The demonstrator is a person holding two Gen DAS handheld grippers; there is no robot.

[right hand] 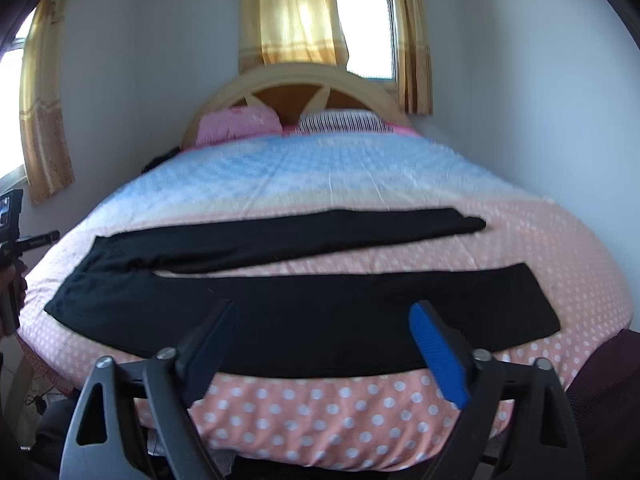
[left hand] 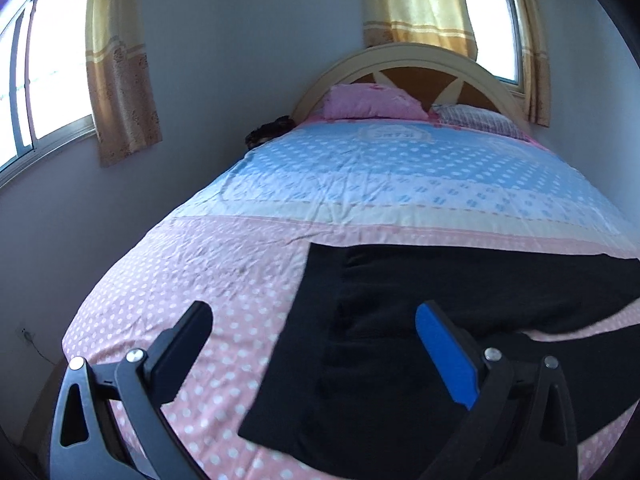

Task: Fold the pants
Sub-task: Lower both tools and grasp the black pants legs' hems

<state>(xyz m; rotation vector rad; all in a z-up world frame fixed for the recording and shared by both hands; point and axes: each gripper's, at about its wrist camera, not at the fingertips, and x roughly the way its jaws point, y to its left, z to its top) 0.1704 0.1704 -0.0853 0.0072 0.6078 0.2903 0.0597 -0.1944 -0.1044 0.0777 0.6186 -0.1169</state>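
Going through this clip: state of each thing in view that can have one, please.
black pants: unfolded, flat across the bed, legs apart
left tool: open, empty, above the waistband end
right tool: open, empty
curtains: partly drawn, window showing
pink pillow: against the headboard
bedspread: spread, lightly wrinkled

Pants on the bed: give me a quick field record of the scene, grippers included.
item: black pants
state: spread flat, unfolded, legs apart in a V
waist: toward the left, under the left gripper
support: bed with pink and blue dotted cover
left gripper: open, above the waist end, holding nothing
right gripper: open, above the near leg, holding nothing
background: pink pillow, striped pillow at headboard
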